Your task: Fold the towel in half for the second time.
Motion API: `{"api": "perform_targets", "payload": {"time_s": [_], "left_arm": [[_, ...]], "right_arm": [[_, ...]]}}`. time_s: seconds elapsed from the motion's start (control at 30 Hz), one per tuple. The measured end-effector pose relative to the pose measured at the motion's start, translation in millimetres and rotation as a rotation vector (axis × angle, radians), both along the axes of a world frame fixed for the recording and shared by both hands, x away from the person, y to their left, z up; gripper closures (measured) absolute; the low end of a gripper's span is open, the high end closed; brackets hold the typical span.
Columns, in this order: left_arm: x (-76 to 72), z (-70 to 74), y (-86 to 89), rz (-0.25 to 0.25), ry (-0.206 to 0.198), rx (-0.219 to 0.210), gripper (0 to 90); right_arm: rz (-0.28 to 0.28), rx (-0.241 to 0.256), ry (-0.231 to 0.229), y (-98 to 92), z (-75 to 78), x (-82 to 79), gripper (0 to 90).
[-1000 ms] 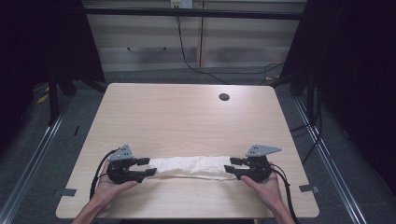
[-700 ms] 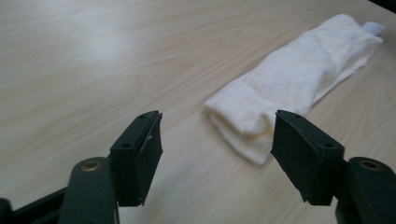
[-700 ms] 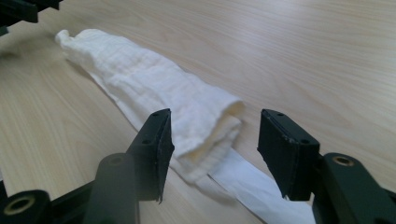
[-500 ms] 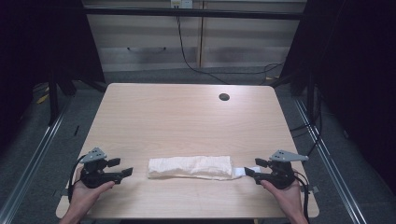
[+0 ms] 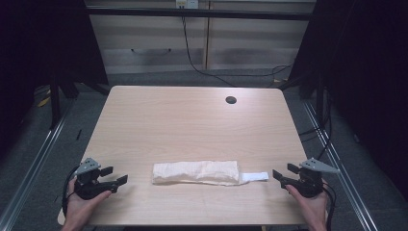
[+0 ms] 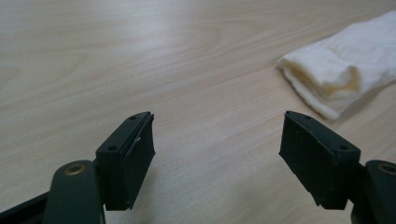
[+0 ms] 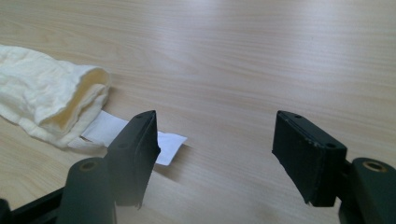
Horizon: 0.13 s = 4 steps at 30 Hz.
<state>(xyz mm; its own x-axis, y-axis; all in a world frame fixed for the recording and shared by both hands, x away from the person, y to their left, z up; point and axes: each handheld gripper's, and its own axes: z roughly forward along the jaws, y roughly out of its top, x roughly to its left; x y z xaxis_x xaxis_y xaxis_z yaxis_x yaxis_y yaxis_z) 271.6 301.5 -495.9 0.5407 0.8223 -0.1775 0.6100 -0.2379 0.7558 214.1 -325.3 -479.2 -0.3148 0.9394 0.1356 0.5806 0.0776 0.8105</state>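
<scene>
Cloth (image 5: pixel 196 172), cream, folded into a long narrow bundle, lies flat near the table's (image 5: pixel 192 120) near edge, its white label (image 5: pixel 254 176) protruding from the right end. Left claw (image 5: pixel 118 179) rests well to the left of it, jaws apart, holding nothing. Right claw (image 5: pixel 280 175) sits just right of the label, jaws likewise apart and empty. Judgement: both are clear of the bundle because the fold appears complete and released.
</scene>
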Motion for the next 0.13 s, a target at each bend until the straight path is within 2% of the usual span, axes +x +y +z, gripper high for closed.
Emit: {"api": "perform_targets", "payload": {"time_s": [0.03, 0.07, 0.13], "left_arm": [[-0.3, 0.8, -0.4, 0.006, -0.011, 0.001, 26.7], [-1.1, 4.3, 0.1, 0.013, -0.04, -0.023, 26.9], [-0.6, 5.2, 0.2, 0.016, -0.042, -0.022, 26.6]], "right_arm": [[-0.017, -0.01, 0.008, -0.8, -2.8, 0.1, 29.8], [-0.016, -0.024, 0.008, -0.6, -3.4, 0.4, 29.7], [-0.018, -0.04, 0.013, 0.1, -4.3, 0.8, 29.1]]}}
